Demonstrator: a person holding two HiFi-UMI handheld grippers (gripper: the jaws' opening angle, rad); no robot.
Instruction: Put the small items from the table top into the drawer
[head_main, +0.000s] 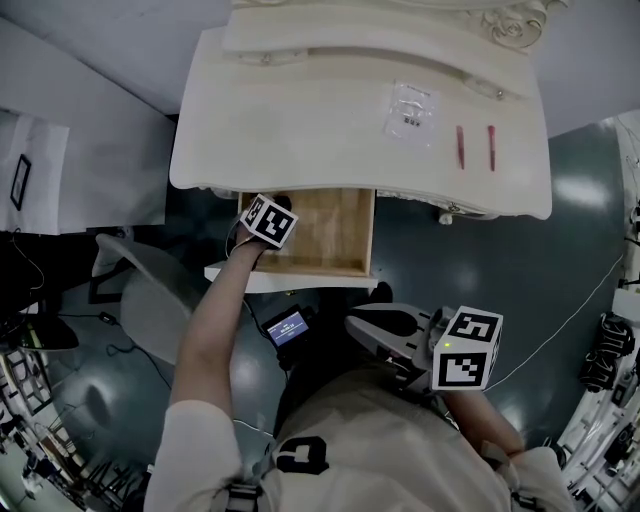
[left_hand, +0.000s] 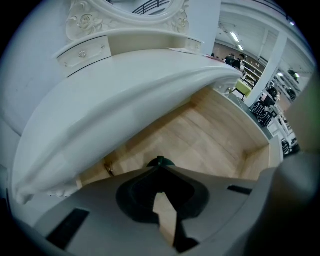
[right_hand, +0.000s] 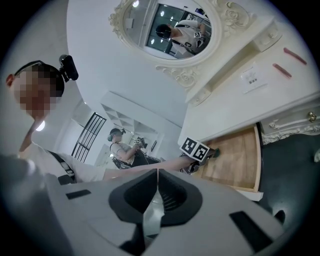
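Nearest you, your right gripper (right_hand: 157, 172) hangs by your body, its jaws clenched together on nothing. Beyond it, your left gripper (left_hand: 159, 162) points down into the open pale-wood drawer (head_main: 330, 235). It is also pinched closed and empty, with its tip tucked under the overhanging lip of the white ornate dressing table (head_main: 300, 130).

Farthest off, on the right half of the table top, lie the things not yet put away. They are a flat clear plastic packet with a printed label (head_main: 413, 110) and, just beside it, two thin red sticks (head_main: 460, 146).

- **Left gripper:** if you lift it straight up, its marker cube (head_main: 268, 220) will likely knock the lip, so draw it toward you first.
- **Packet:** it lies flat and may slide rather than lift.
- **Sticks:** a nudge could roll them off the edge.
- **Carry:** all three sit to the right of the drawer, so a loose pinch on the way across would drop them to the dark floor (head_main: 480, 250).
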